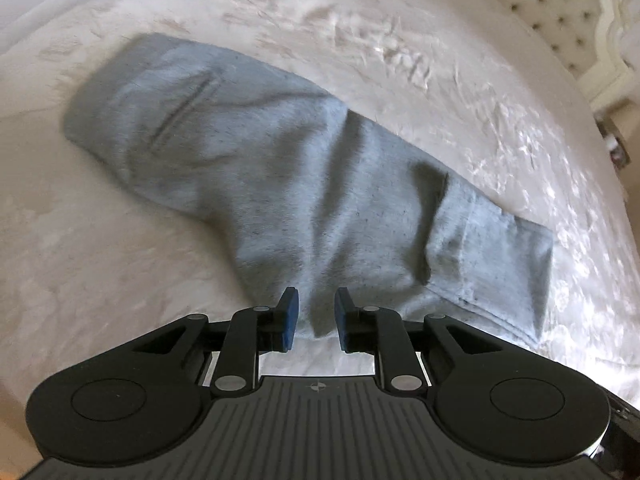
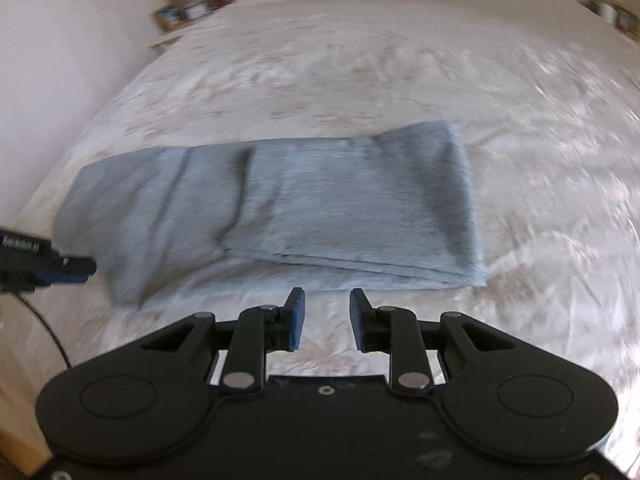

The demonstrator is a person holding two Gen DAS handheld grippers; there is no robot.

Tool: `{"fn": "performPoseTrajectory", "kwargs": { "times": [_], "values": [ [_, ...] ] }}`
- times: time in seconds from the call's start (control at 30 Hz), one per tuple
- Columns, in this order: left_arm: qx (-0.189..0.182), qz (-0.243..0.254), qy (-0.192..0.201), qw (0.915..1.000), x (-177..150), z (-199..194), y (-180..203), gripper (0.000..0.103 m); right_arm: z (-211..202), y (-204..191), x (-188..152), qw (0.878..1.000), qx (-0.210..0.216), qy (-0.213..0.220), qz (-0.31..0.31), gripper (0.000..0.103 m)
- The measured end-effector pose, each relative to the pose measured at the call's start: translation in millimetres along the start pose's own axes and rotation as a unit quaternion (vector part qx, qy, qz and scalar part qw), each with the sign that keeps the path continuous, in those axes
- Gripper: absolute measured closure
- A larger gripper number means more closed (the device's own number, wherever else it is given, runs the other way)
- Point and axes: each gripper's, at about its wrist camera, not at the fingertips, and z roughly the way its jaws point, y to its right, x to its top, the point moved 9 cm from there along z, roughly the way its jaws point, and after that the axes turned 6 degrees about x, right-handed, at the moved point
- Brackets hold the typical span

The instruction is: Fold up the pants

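Grey pants (image 1: 280,168) lie folded lengthwise on a white bedspread (image 1: 100,248), running from upper left to lower right in the left wrist view. My left gripper (image 1: 317,316) is open, its blue pads either side of the pants' near edge, holding nothing. In the right wrist view the pants (image 2: 304,208) lie as a wide band across the bed (image 2: 520,184). My right gripper (image 2: 327,318) is open and empty, just short of the near edge. The left gripper's tip (image 2: 68,270) shows at the pants' left end.
A tufted headboard (image 1: 560,4) stands at the upper right in the left wrist view. A bedside shelf with small items (image 2: 192,6) sits beyond the bed's far left corner, by a white wall (image 2: 60,60). A black cable (image 2: 48,328) hangs at the left.
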Motion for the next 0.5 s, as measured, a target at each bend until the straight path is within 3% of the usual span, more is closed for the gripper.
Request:
{"fn": "performPoseTrajectory", "kwargs": {
  "times": [0.3,0.5],
  "values": [
    [0.005,-0.012,0.014,0.9998,-6,-22,2,0.083,-7,-24,-2,0.999,0.032,0.000,-0.036,0.072],
    [-0.035,0.024,-0.007,0.9991,3,-3,30,0.083,-3,-29,-1,0.999,0.017,0.001,-0.039,0.069]
  ]
}}
